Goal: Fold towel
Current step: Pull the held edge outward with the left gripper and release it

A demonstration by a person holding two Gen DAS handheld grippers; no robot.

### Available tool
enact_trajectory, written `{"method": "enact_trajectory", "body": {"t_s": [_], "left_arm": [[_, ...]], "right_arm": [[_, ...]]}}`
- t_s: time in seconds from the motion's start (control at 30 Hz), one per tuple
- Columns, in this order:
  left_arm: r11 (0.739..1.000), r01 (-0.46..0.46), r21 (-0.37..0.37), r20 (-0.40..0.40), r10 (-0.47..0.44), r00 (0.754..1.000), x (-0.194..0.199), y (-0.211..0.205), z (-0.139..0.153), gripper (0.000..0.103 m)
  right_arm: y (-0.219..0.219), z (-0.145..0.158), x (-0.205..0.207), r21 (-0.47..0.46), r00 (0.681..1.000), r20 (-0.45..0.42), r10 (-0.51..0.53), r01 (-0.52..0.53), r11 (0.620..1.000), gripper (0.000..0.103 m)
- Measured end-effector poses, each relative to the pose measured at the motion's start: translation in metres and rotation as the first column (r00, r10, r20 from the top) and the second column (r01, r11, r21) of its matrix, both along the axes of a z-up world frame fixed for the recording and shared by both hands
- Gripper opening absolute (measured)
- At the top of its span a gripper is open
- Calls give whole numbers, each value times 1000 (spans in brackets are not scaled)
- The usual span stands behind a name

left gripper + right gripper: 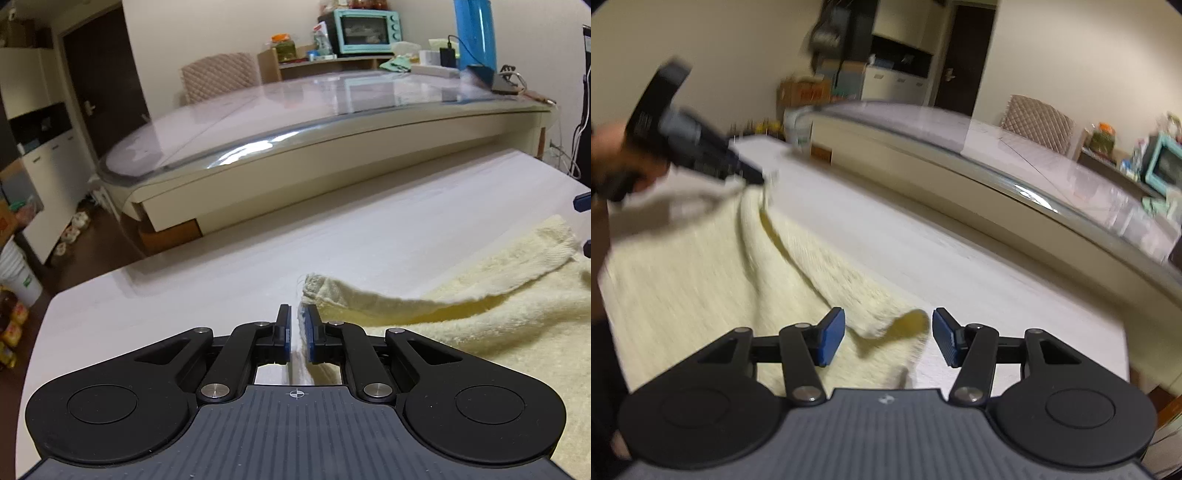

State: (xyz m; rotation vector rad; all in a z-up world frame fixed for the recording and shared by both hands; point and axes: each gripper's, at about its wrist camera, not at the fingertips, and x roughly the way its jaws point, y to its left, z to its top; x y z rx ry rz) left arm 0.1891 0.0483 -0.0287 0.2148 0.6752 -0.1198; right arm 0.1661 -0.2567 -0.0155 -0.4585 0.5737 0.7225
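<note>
Left tongs (296, 325) pinch towel (480, 325) corner; right tongs (888, 338) gape (blurred).

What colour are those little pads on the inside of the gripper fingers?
Blue. The pads show best in the right wrist view, where the right gripper stands open.

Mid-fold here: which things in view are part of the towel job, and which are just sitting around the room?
In the job:
towel
left claw, shut on a towel corner
right claw, open around another corner
white table

Just lying about:
toaster oven
chair
glass-topped table
bucket
</note>
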Motion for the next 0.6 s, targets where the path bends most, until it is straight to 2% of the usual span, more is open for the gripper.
{"method": "enact_trajectory", "body": {"t_s": [0.13, 0.33, 0.5, 0.6], "left_arm": [[1000, 2, 14, 16, -3, 1000, -2, -1, 0, 10], [1000, -7, 8, 27, 7, 1000, -3, 4, -1, 15], [1000, -1, 7, 17, 1, 1000, 4, 6, -5, 18], [1000, 3, 13, 17, -3, 1000, 7, 5, -5, 18]], "right_arm": [[-5, -1, 14, 89, 988, -157, -10, 24, 996, 51], [-8, -8, 27, 176, 956, -293, -2, 56, 983, 48], [-4, -8, 46, 253, 938, -345, 15, 78, 964, 48], [-8, -5, 65, 321, 930, -367, 6, 120, 939, 48]]}}
